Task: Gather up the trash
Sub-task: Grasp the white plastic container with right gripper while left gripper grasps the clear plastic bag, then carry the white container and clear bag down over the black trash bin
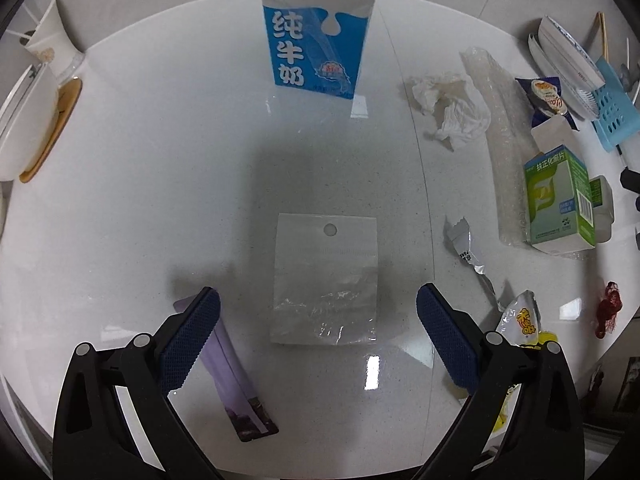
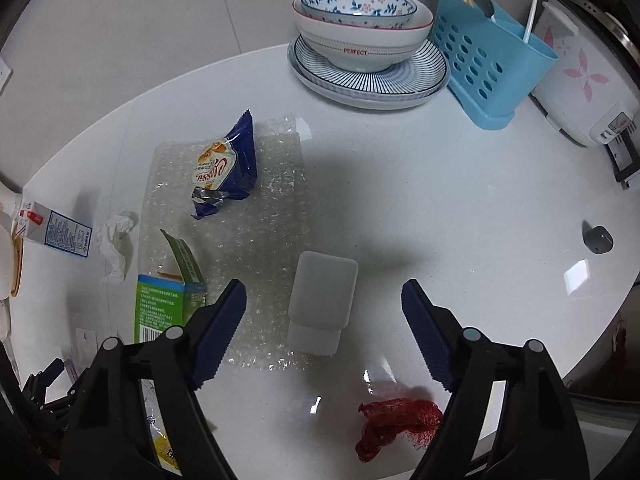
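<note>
My left gripper points down at the white counter, open, with a flat clear plastic bag lying between its fingers, untouched. A purple strip lies under its left finger. My right gripper is open too, its pads apart from a small translucent white container that lies between them on the edge of a bubble wrap sheet. A red net scrap lies near the right finger. Other trash: a blue snack wrapper, a green box, a crumpled tissue, a silver wrapper.
A blue and white milk carton stands upright at the back. Stacked bowls on plates, a blue cutlery holder and a rice cooker line the far right. A white bowl sits at the left edge.
</note>
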Demonstrator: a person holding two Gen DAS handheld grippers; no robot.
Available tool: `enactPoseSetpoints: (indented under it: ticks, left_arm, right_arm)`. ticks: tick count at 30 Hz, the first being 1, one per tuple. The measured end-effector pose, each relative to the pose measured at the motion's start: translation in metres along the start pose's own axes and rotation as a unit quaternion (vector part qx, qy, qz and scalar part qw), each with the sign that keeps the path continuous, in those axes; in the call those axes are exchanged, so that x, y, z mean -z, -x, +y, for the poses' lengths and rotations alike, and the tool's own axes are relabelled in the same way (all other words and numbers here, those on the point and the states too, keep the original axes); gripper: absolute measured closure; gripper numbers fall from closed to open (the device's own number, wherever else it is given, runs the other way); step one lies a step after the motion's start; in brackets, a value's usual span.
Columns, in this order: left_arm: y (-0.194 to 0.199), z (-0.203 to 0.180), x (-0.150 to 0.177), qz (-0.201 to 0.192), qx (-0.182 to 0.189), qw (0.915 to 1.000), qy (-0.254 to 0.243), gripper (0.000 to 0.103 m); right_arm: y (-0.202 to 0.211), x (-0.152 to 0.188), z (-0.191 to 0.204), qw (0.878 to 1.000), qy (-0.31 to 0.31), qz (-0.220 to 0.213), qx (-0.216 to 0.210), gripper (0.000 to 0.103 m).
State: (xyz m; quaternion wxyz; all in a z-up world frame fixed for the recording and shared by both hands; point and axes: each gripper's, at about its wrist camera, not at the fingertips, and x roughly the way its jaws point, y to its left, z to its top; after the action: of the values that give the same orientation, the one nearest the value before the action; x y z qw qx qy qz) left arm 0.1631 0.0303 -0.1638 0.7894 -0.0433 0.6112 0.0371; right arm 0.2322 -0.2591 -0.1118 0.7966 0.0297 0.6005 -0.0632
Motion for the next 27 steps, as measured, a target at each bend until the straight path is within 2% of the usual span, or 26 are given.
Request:
enactPoseSetpoints:
  ticks: [6, 11, 15, 17, 19, 22, 26, 27]
  left_arm:
    - [-0.011, -0.009, -0.001, 0.016, -0.006, 0.9998, -0.009, 0.014]
    - [-0.021, -0.016, 0.001, 0.036, -0.008, 0.9993, 0.000, 0.029]
    - [-0.024, -0.021, 0.003, 0.035, -0.018, 0.9992, -0.001, 0.036]
    - [-0.023, -0.022, 0.001, 0.040, -0.021, 0.9990, 0.006, 0.046]
    - [-0.023, -0.023, 0.000, 0.045, -0.022, 0.9987, 0.011, 0.049]
    - [-0.021, -0.025, -0.002, 0.042, -0.034, 0.9985, 0.010, 0.091]
    - [-0.018, -0.022, -0.004, 0.048, -0.027, 0.9983, 0.019, 0.097]
    - [-0.018, -0.020, -0.004, 0.047, -0.015, 0.9985, 0.025, 0.097]
  right_arm:
    - [-0.014, -0.004, 0.002, 0.999, -0.006, 0.031, 0.007, 0.038]
    - [-0.029, -0.009, 0.000, 0.998, -0.015, 0.053, 0.019, 0.045]
    - [-0.045, -0.012, 0.000, 0.997, -0.022, 0.071, 0.031, 0.049]
    - [-0.051, -0.014, 0.001, 0.996, -0.024, 0.078, 0.035, 0.049]
    - [-0.057, -0.014, 0.004, 0.995, -0.024, 0.085, 0.039, 0.055]
    - [-0.063, -0.015, 0.005, 0.994, -0.030, 0.094, 0.041, 0.060]
    - [-0.063, -0.016, 0.004, 0.994, -0.035, 0.093, 0.042, 0.061]
    - [-0.061, -0.015, 0.003, 0.994, -0.036, 0.090, 0.042, 0.061]
